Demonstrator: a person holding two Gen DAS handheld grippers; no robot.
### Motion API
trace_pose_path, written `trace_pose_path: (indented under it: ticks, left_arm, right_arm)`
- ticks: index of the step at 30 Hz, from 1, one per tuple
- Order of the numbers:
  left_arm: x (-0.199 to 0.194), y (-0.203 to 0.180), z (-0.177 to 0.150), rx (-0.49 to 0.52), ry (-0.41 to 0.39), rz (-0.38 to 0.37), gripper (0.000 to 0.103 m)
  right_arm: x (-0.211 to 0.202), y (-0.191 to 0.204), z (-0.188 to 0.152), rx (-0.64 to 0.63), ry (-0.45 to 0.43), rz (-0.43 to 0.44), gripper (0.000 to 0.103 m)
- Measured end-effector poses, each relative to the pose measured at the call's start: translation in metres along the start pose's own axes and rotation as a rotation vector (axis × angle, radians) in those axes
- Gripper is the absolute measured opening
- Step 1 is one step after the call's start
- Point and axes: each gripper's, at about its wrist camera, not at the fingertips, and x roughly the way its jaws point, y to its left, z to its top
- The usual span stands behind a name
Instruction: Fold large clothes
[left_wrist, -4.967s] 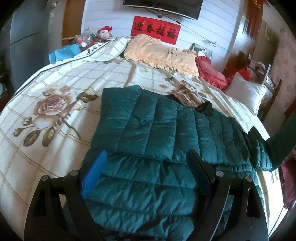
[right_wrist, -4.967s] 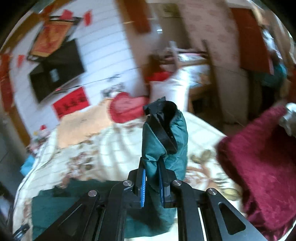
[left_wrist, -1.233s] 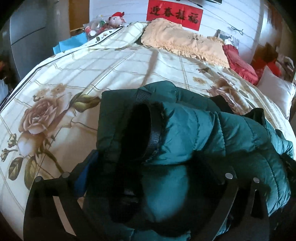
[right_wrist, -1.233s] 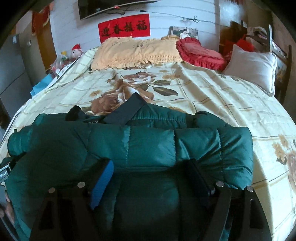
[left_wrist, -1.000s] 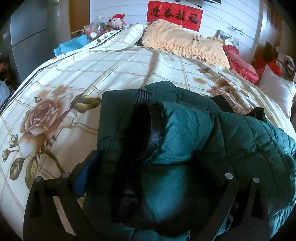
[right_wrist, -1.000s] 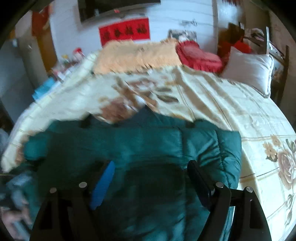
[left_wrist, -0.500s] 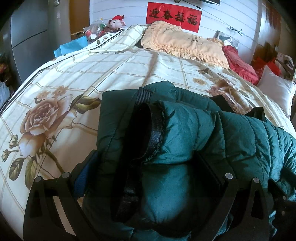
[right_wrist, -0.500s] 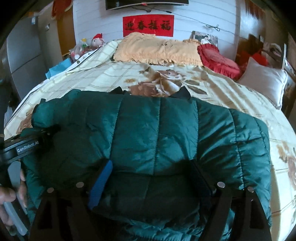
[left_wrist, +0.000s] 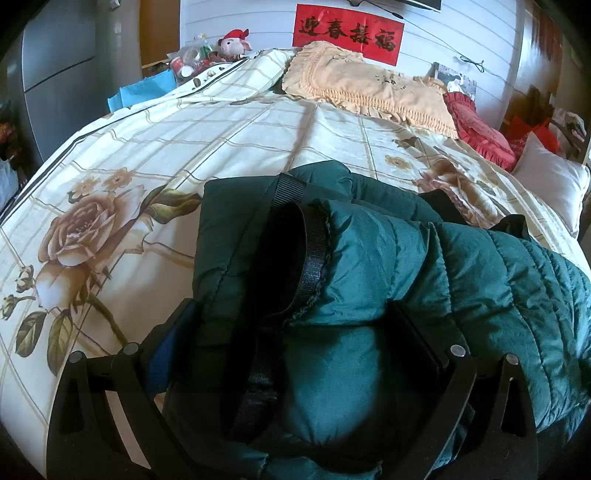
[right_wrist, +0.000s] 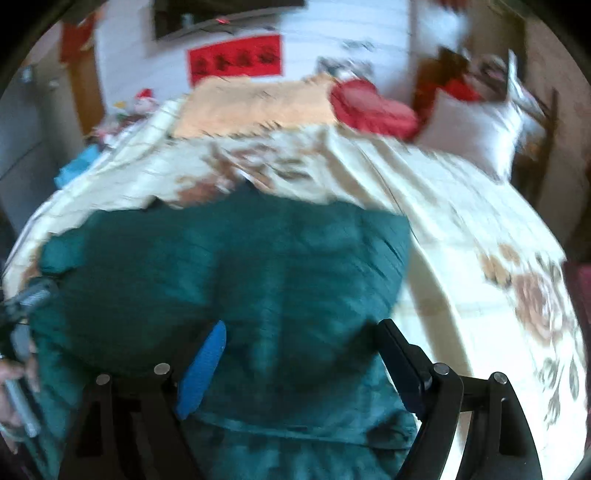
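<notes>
Two grippers hang over a teal puffer jacket (left_wrist: 388, 280) lying folded on the floral bed (left_wrist: 155, 155). Left gripper (left_wrist: 295, 332) has its jaws spread wide around the bunched cuff; right gripper (right_wrist: 299, 354) is likewise spread apart above the jacket, its view blurred.

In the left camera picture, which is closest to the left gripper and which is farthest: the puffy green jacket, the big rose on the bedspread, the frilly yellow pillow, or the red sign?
1. Puffy green jacket, between the left gripper fingers.
2. Big printed rose, left.
3. Frilly yellow pillow, far end.
4. Red sign, on the wall behind.
</notes>
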Motion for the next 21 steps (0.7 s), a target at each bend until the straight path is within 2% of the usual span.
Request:
trace_pose_path:
  ticks: [3,5,7,13,17,21]
  left_arm:
    - [-0.001,0.0,0.0,0.002,-0.001,0.003,0.102]
    - [-0.003,0.002,0.0,0.0,0.006,-0.001,0.102]
    - [-0.012,0.005,0.0,0.006,0.014,0.0,0.102]
    - [-0.064,0.028,-0.012,0.056,-0.039,0.009,0.102]
    - [-0.1,0.053,-0.029,0.045,-0.073,0.002,0.102]
    - [-0.125,0.072,-0.051,0.036,-0.069,0.001,0.102]
  right_arm:
    - [0.018,-0.017,-0.007,0.109,0.037,0.075,0.088]
    - [0.015,-0.02,-0.004,0.122,0.041,0.084,0.088]
    - [0.003,-0.023,-0.004,0.117,0.032,0.08,0.088]
    - [-0.06,-0.034,-0.021,0.064,-0.035,0.064,0.088]
    - [-0.09,-0.045,-0.043,0.051,-0.021,0.079,0.088]
    - [-0.108,-0.052,-0.072,0.051,0.011,0.094,0.088]
